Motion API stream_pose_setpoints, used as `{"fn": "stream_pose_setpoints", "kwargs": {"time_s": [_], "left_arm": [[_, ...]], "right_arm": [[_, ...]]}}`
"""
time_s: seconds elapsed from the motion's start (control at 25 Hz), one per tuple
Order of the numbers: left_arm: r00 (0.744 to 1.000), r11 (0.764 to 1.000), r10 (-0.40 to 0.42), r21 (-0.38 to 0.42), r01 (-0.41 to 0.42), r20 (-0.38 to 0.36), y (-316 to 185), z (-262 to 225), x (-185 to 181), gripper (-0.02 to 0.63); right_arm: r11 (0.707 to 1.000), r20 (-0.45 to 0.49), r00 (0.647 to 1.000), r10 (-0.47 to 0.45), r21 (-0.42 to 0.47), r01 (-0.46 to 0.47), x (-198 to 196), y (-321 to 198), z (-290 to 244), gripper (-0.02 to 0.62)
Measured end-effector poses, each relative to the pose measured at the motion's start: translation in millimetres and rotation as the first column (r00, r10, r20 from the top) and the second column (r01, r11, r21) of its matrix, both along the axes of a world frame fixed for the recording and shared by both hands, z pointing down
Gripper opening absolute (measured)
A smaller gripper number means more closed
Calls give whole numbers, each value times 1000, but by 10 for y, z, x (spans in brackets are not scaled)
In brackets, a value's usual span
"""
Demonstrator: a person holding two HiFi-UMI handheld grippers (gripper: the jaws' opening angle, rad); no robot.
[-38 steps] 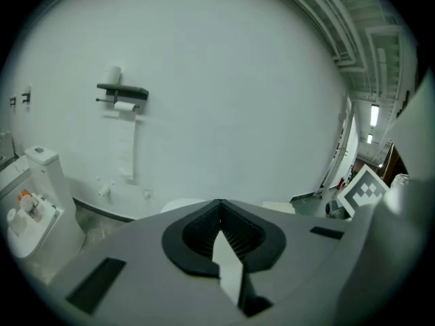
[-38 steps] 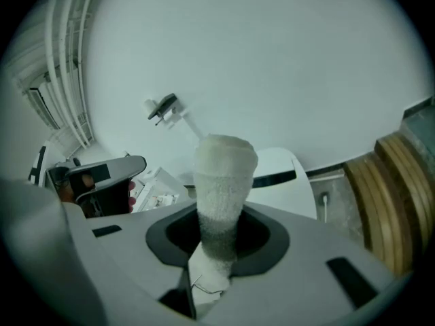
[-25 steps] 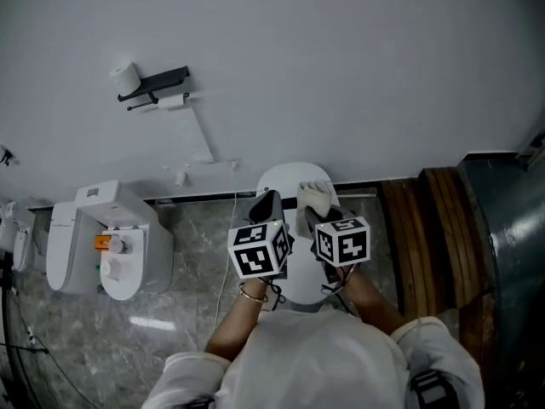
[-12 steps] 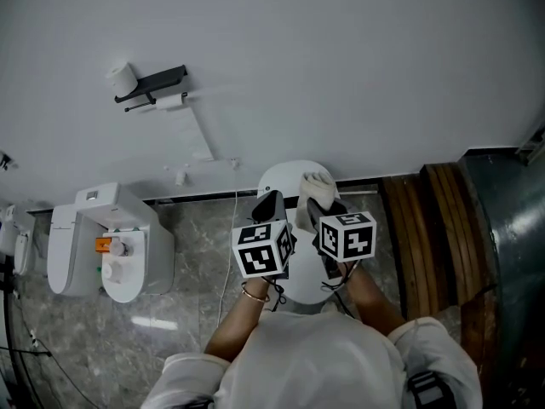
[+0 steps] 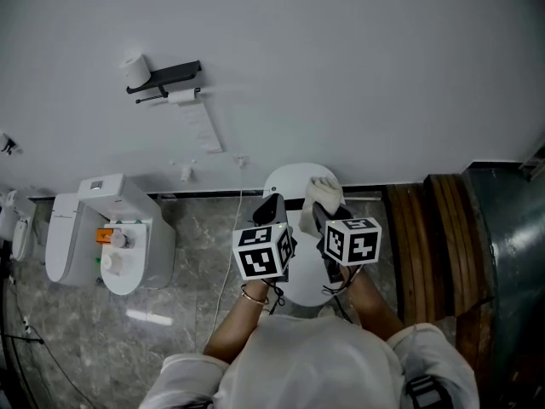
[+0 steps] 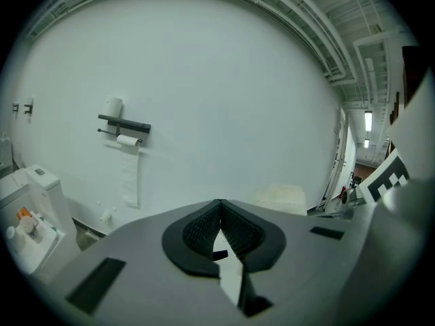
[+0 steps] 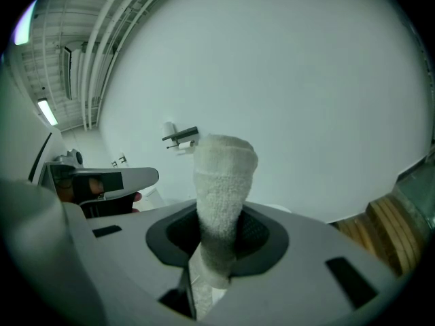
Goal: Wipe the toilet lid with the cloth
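Cloth [image 7: 221, 182] — white terry, nubby, rolled into thick stub — pinched between ribbed black pads [image 7: 255, 231] of right gripper [image 7: 217, 233], poking out past jaws. Head view: it sits over far right edge of toilet lid [image 5: 285, 181], smooth glossy white oval against wall [image 5: 341, 75] — contact unclear. Left gripper [image 6: 219, 212] alongside, jaws pressed together, nothing between. Both tilt slightly down toward wall. Marker cubes [image 5: 262, 252] carry black-and-white square patterns.
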State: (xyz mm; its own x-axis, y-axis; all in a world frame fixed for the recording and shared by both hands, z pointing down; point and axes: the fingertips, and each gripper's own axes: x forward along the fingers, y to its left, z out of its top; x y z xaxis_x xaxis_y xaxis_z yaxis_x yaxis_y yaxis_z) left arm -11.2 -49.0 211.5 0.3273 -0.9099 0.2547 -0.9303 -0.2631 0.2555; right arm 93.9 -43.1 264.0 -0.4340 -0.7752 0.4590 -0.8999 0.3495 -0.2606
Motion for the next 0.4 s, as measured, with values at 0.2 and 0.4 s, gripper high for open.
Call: {"fn": "stream_pose_setpoints", "kwargs": {"time_s": [0.2, 0.4], "left_arm": [[1000, 1000, -17, -2, 17, -3, 51, 4, -93, 12], [1000, 1000, -27, -2, 27, -5, 105, -1, -109, 12]], "right_arm": [[1000, 9, 1000, -5, 2, 5, -36, 11, -13, 97], [1000, 10, 1000, -9, 1, 9, -28, 59, -11, 97]]}}
